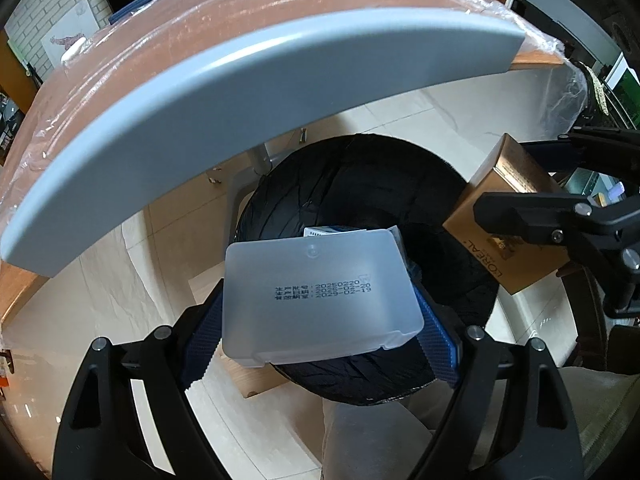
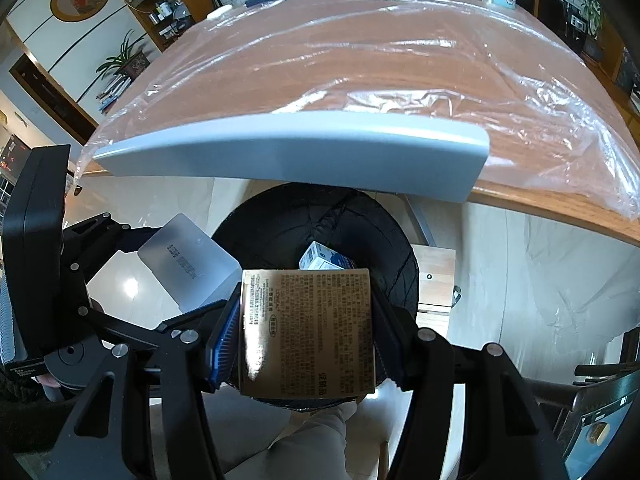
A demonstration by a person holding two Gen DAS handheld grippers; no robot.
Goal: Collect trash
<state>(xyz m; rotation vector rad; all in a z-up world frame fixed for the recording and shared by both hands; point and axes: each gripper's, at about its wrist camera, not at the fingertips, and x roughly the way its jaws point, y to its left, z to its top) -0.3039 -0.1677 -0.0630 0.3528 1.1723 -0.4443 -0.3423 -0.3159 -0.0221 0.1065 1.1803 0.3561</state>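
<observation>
Your left gripper clamps the frosted plastic case, your right gripper the gold cardboard box; release off-centre and either could miss the black-lined bin.

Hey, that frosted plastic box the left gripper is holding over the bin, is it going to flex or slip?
The frosted plastic box looks thin and hollow, so probably light and slightly flexible under the left gripper. Its smooth walls could slip, though the ribbed blue pads likely help. Released, it should fall into the black-lined bin.

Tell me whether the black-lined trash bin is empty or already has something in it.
Not empty: a small white-and-blue carton lies inside the trash bin, visible past the held gold box.
</observation>
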